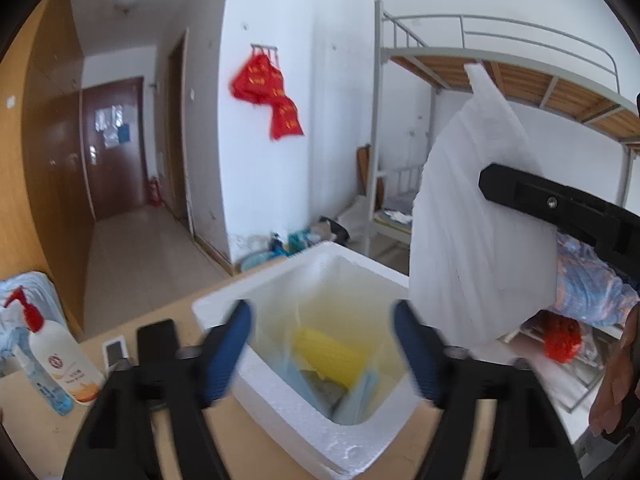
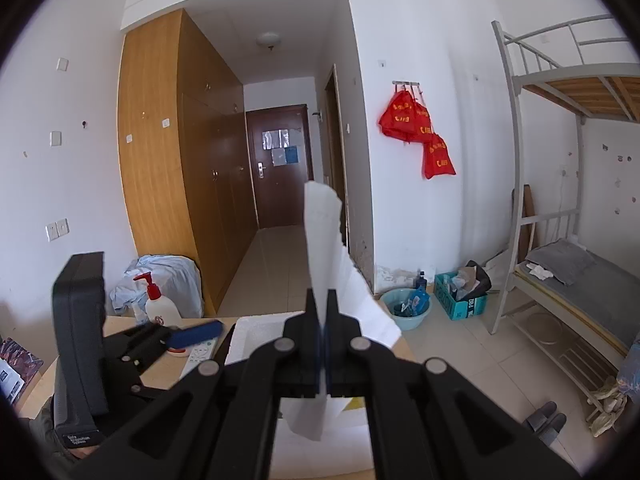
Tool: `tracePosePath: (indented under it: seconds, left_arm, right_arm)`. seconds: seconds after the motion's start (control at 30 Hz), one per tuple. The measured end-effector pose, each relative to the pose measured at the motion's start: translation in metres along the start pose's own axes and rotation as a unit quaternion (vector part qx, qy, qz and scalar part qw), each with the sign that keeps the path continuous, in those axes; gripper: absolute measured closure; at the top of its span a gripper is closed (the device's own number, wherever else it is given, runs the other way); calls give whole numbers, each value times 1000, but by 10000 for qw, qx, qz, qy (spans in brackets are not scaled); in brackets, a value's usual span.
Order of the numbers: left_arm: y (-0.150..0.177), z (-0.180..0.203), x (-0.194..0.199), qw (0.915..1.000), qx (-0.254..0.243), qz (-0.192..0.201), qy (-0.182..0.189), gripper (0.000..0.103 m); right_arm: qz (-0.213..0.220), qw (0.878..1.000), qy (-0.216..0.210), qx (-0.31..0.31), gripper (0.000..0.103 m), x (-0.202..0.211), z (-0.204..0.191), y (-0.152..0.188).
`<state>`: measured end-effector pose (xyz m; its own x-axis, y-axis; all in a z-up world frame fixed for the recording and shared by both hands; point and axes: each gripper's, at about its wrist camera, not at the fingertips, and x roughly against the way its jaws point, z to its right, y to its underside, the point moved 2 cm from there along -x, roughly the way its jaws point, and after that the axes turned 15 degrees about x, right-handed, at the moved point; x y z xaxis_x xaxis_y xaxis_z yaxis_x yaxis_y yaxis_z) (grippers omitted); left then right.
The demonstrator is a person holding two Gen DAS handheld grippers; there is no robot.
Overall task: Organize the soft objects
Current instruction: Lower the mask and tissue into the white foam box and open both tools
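A white foam box (image 1: 280,272) stands on the wooden desk (image 1: 256,452); inside lie a yellow soft object (image 1: 332,350) and blue and clear plastic bags (image 1: 360,396). My left gripper (image 1: 322,348) is open, its blue-padded fingers (image 1: 228,352) spread over the box's near rim. My right gripper (image 2: 322,308) is shut on a white plastic bag (image 2: 324,240) and holds it upright above the box (image 2: 256,330). In the left wrist view that bag (image 1: 472,220) hangs at the right, pinched by the right gripper's black finger (image 1: 532,196).
A lotion pump bottle (image 1: 60,356) and a small spray bottle (image 1: 44,388) stand at the desk's left, with a remote (image 2: 202,354) near them. A black case (image 2: 80,344) stands at the left. A metal bunk bed (image 2: 568,264) is on the right; a basin (image 2: 406,308) and crate (image 2: 460,296) are on the floor.
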<state>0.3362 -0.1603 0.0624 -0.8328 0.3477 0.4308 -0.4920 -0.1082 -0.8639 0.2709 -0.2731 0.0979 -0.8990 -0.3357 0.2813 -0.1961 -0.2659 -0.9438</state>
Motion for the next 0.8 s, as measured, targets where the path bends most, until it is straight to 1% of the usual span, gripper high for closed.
tracePosePath:
  seconds: [0.07, 0.2, 0.33, 0.47, 0.57, 0.7, 0.8]
  left_arm:
    - [-1, -1, 2, 9999, -38, 69, -90, 14]
    - [-2, -8, 5, 9998, 56, 129, -163, 11]
    - [-4, -10, 11, 9993, 64, 278, -243, 10]
    - [-10, -17, 13, 9988, 106, 371, -297, 10]
    - [-14, -22, 13, 9983, 89, 396, -428, 10]
    - [-23, -35, 14, 9973, 244, 443, -529, 10]
    - [-23, -45, 18, 9964, 357, 488, -599, 10]
  right_arm:
    - [-7, 10000, -12, 2, 100, -2, 0, 0]
    - [-19, 10000, -33, 10, 100, -6, 3, -3]
    - [-6, 10000, -57, 41, 100, -13, 3, -6]
    - [109, 9999, -83, 84, 100, -19, 3, -14]
    - [167, 9997, -115, 136, 100, -25, 1, -19]
    - [5, 9997, -245, 99, 100, -41, -1, -8]
    - [-173, 9992, -355, 23, 100, -55, -1, 2]
